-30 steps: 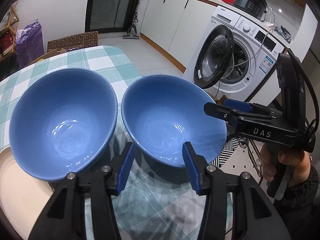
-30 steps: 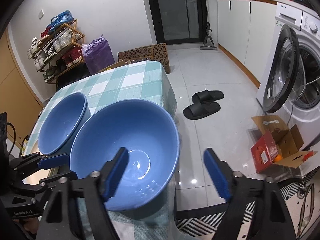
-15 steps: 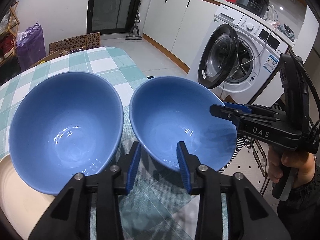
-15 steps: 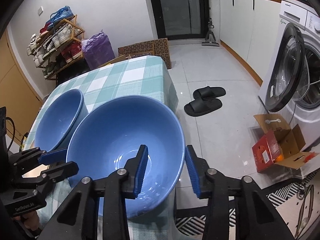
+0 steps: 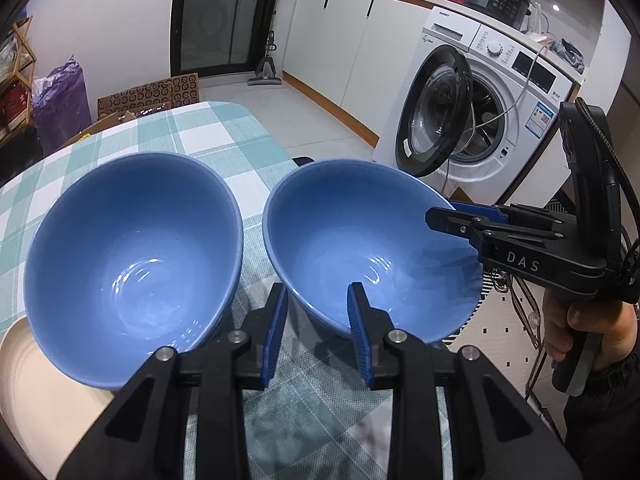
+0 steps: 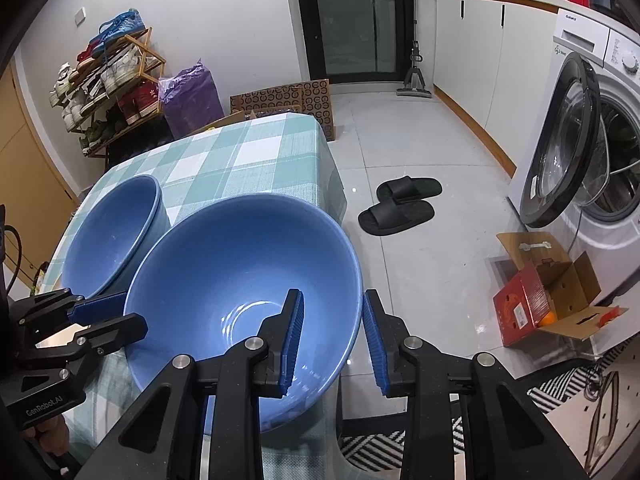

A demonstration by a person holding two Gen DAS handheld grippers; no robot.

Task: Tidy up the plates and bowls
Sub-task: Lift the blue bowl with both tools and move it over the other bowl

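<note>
Both grippers have just been closing: the left gripper (image 5: 316,320) and the right gripper (image 6: 332,336) each pinch the rim of the glossy blue ceramic bowl (image 5: 368,248) (near the table's (image 5: 208,140) right edge), seemingly ready for lifting.

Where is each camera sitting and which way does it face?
Left wrist: on the left gripper, looking over the left blue bowl toward the washing machine; right gripper and hand show.
Right wrist: on the right gripper, looking over both bowls toward slippers; left gripper shows.
Shared: the right blue bowl, its rim between both pairs of just-closing jaws.
</note>
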